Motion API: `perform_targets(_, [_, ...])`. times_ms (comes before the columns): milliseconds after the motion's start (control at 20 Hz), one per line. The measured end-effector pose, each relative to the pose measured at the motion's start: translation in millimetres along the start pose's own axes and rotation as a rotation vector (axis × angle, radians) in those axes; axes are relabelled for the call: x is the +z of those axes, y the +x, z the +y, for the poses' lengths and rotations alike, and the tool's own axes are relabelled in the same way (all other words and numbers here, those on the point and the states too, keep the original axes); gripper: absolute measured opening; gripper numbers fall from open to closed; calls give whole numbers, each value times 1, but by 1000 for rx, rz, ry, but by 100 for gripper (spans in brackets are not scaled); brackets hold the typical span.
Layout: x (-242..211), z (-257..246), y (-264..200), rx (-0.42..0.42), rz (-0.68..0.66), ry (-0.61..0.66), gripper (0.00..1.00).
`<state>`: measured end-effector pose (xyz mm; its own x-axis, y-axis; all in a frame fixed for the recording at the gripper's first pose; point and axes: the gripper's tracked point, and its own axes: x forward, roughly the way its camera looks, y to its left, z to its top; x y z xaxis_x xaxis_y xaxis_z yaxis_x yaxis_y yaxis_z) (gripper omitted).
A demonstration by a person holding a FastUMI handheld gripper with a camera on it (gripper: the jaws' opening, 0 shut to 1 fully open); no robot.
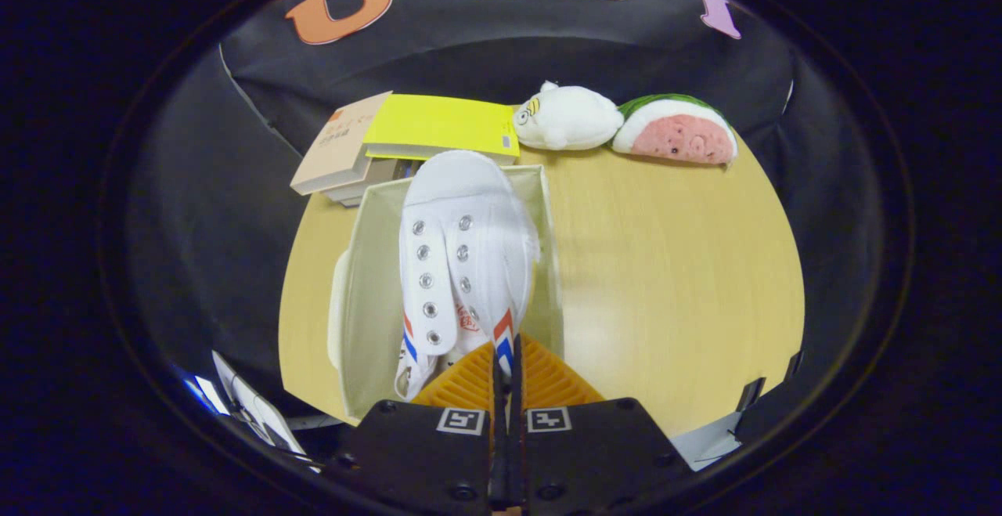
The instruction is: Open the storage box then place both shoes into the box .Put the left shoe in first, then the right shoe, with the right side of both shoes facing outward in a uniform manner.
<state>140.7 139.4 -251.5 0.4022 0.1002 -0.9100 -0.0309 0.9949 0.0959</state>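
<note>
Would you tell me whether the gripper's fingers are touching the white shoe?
Touching: in the gripper view, the gripper is pinched on the heel edge of the white shoe above the open box.

I can read very little from here. The white shoe (pixel 458 265) carries a small red printed mark beside its lowest eyelets, too small and bent for me to make out any letters. The tan book (pixel 338 148) lying on the counter (pixel 673 265) has a few small reddish characters on its cover, and I cannot read them either. On top of the gripper (pixel 507 359), whose fingers press on the shoe's heel collar, I see two square black-and-white coded markers, patterns rather than words.
</note>
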Motion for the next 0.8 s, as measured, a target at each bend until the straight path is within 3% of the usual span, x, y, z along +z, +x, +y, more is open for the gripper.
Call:
perform_targets(150, [-2,-2,3,-47,7,-1,6])
perform_targets(250, [7,6,-4,-24,-64,-3,19])
perform_targets(300, [16,8,-12,-15,-130,7,38])
perform_targets(350, [21,11,-18,-4,-176,13,48])
perform_targets(450, [22,12,-32,5,-211,12,90])
perform_targets(500, [22,9,-33,-5,-215,14,100])
perform_targets(650, [31,0,-52,-40,-299,13,100])
perform_targets(800, [43,-2,-93,-35,-482,26,100])
